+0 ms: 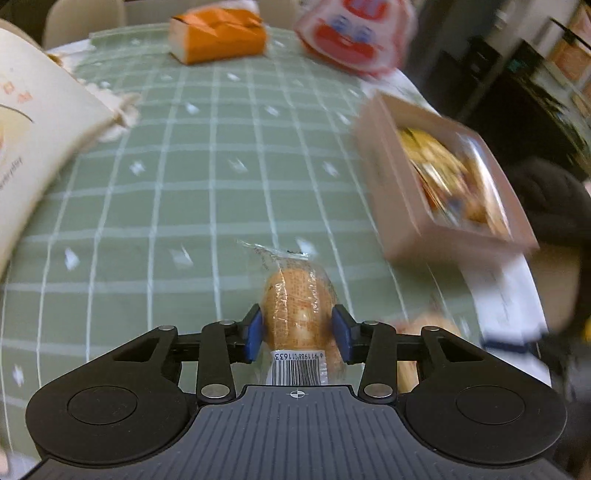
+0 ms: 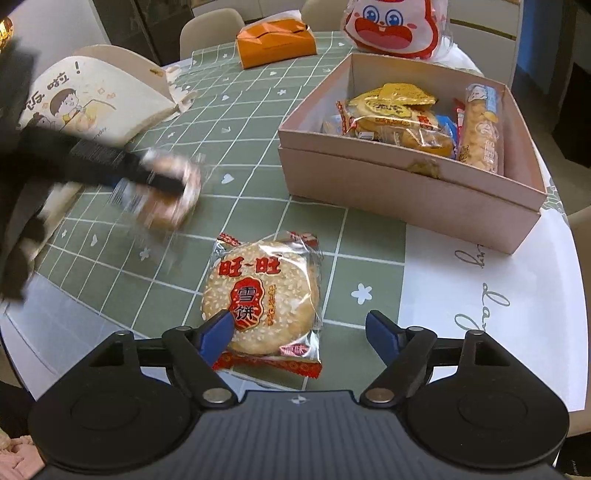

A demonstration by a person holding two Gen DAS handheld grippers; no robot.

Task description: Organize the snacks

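Observation:
My left gripper (image 1: 298,338) has its blue pads against both sides of a clear-wrapped golden cracker packet (image 1: 299,310) with a barcode label, just above the green checked tablecloth (image 1: 184,206). In the right wrist view that same packet (image 2: 173,210) is a blur at the left. My right gripper (image 2: 301,332) stands open over a round sesame rice cracker packet (image 2: 258,295) with red print, which lies flat on the cloth. Its left pad overlaps the packet's edge and its right pad is clear of it. An open pink box (image 2: 406,192) (image 1: 399,214) holds several snack packets.
An orange tissue box (image 2: 275,44) and a red-and-white cartoon-face bag (image 2: 393,27) sit at the far side. A cream cartoon-printed carton (image 2: 92,99) stands at the left. The table's white rim (image 2: 480,288) runs near the pink box. Chairs stand behind the table.

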